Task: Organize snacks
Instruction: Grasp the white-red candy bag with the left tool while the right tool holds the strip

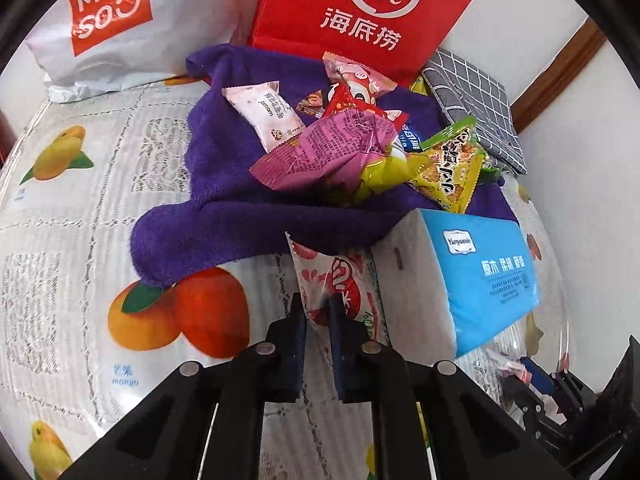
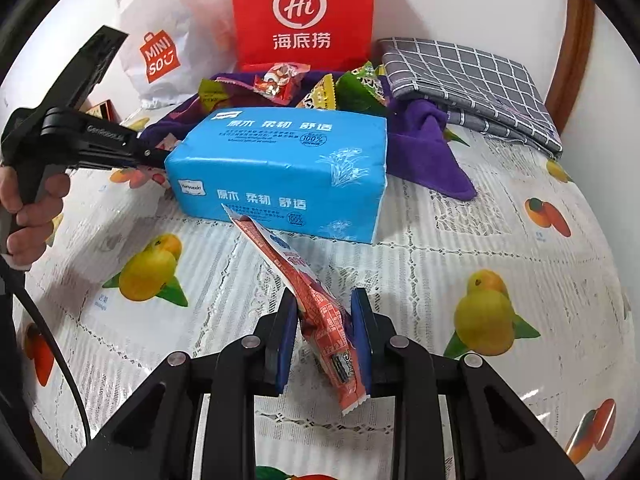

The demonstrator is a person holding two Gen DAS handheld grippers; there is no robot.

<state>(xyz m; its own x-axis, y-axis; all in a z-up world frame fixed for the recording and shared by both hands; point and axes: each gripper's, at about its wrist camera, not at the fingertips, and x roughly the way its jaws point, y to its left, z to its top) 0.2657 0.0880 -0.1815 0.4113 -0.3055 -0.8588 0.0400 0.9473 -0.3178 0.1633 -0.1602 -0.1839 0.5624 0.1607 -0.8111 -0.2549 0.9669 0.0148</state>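
Note:
My left gripper [image 1: 316, 304] is shut on the lower end of a white-and-red snack packet [image 1: 340, 276], which lies on the fruit-print tablecloth [image 1: 100, 208] against a blue tissue pack [image 1: 480, 272]. Beyond it, several snack packets [image 1: 352, 148] are heaped on a purple towel [image 1: 224, 216]. In the right wrist view, my right gripper [image 2: 325, 298] is shut on a long red-orange snack packet [image 2: 328, 324] that slants up towards the tissue pack [image 2: 280, 168]. The left tool's fingers reach behind that pack and are hidden there; a hand [image 2: 36, 200] holds its grip.
A red paper bag [image 2: 302, 12] stands at the back against the wall, with a white Miniso bag [image 2: 160, 56] to its left. A folded grey checked cloth [image 2: 472, 80] lies at the back right. The table's wooden rim [image 1: 560, 72] runs behind it.

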